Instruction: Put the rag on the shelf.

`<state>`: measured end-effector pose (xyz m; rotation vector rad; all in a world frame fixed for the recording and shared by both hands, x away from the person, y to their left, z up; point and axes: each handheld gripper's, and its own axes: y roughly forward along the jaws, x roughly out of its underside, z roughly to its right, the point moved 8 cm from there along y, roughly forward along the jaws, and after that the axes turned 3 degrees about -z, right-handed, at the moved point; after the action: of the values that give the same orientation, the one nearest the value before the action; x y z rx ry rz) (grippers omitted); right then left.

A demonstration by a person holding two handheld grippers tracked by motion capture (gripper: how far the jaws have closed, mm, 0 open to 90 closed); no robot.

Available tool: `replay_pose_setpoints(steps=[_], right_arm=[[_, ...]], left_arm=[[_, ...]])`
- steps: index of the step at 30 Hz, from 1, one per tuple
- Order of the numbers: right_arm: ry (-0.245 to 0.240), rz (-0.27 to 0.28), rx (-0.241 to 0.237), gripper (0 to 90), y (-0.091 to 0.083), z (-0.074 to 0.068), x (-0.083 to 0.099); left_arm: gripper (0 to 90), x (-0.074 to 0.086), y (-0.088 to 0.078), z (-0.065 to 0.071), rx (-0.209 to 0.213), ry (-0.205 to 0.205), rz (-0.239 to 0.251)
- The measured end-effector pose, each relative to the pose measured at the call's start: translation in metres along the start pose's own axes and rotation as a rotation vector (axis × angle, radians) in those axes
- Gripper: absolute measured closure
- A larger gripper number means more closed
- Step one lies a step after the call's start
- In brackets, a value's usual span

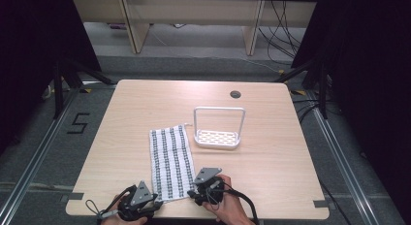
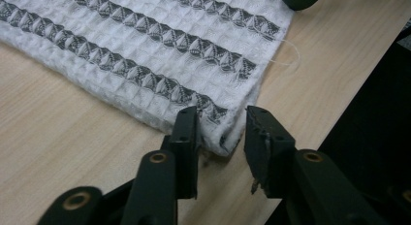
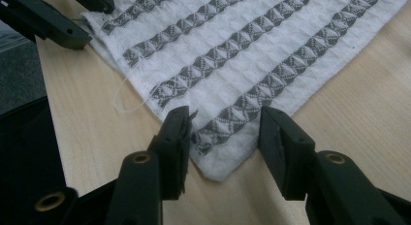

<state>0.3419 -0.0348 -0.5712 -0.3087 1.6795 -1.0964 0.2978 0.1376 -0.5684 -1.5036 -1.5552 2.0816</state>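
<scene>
Where the pale wood-grain bench nears the person's edge, one white waffle-weave cotton towel with dark grey patterned stripes lies flat, its long side running away from the person. Four stripes can be counted along it in the high view. A loose white thread trails off its near hem in both gripper views. Just beyond its far right corner stands one white plastic rack with a slotted base and a tall loop handle, apart from the cloth.

Two black claws sit at the towel's near end, one at each corner. The left claw straddles the folded near-left corner: its jaws stand apart with the thick, nubbly edge between them, one jaw against the cloth, the other with a gap. The right claw likewise stands apart around the near-right corner, not yet pinching it. Both hands are cut off by the bottom of the high view.
</scene>
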Motion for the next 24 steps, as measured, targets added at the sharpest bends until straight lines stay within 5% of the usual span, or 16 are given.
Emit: replay_pose_setpoints(steps=[3,7,9,10,13,19,23,24], right_arm=[[0.018,0.013,-0.018,66.6,-0.001,-0.002,0.000],[0.013,0.020,-0.064,77.9,-0.001,-0.005,-0.001],[0.021,0.034,-0.047,82.6,0.000,-0.004,-0.002],[0.023,0.028,-0.052,83.9,-0.001,-0.005,-0.001],[-0.002,0.039,-0.055,85.6,-0.001,-0.004,-0.003],[0.031,0.096,-0.070,86.2,-0.018,-0.003,-0.017],[0.005,0.149,-0.062,86.3,-0.031,0.000,-0.032],[0.015,0.158,-0.063,86.3,-0.038,0.001,-0.037]], left_arm=[[74.6,0.000,0.001,0.000,-0.001,-0.010,0.004],[83.0,-0.002,0.002,0.002,-0.013,0.035,0.001],[85.0,-0.003,0.002,0.002,-0.021,0.071,-0.006],[85.5,-0.004,0.002,0.004,-0.015,0.048,0.001],[86.3,-0.008,-0.002,0.001,-0.028,0.068,0.023],[86.7,-0.022,-0.017,0.003,-0.014,0.025,0.109],[86.8,-0.031,-0.031,0.000,-0.012,0.041,0.130],[86.7,-0.035,-0.033,0.002,0.004,0.002,0.164]])
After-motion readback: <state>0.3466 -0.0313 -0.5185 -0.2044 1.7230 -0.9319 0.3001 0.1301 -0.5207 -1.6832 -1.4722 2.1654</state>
